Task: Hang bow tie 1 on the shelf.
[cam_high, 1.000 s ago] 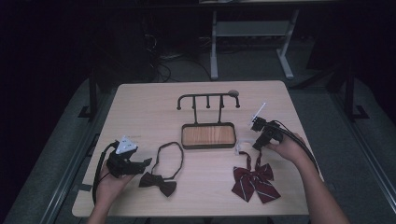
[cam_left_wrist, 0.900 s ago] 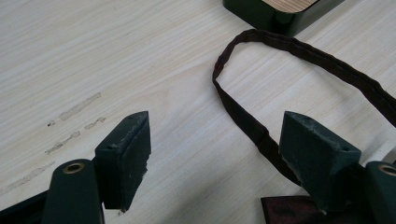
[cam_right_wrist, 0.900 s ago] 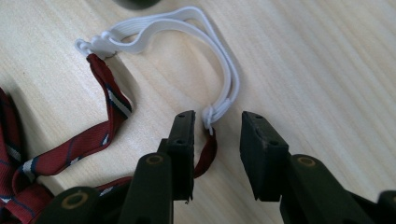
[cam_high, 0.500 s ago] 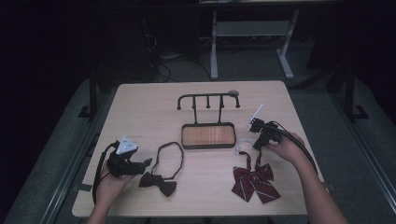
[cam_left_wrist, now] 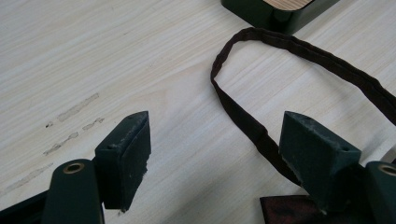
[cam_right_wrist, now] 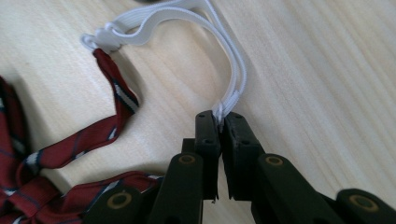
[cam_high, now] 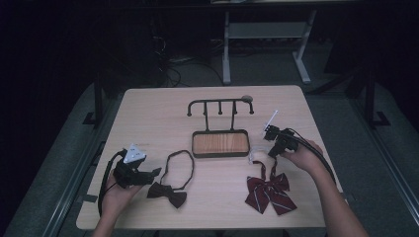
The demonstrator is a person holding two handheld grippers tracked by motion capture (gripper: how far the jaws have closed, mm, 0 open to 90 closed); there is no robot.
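On the tabletop [cam_high: 148,113], right of the wooden tray [cam_high: 220,143], the right tongs [cam_right_wrist: 223,120] have just closed, pinching the white elastic strap [cam_right_wrist: 163,21] of the striped red bow tie [cam_high: 269,190] (flat near the front edge). The left tongs [cam_left_wrist: 215,154] gape, 1 pad beside the dark bow tie [cam_high: 168,193].

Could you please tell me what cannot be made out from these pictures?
- Brown bow tie: its knot, cut off by the left gripper view's bottom edge and the jaw.
- White elastic band: the pinched stretch, hidden between the right gripper jaws.
- Rack: hook tips too small, high view.
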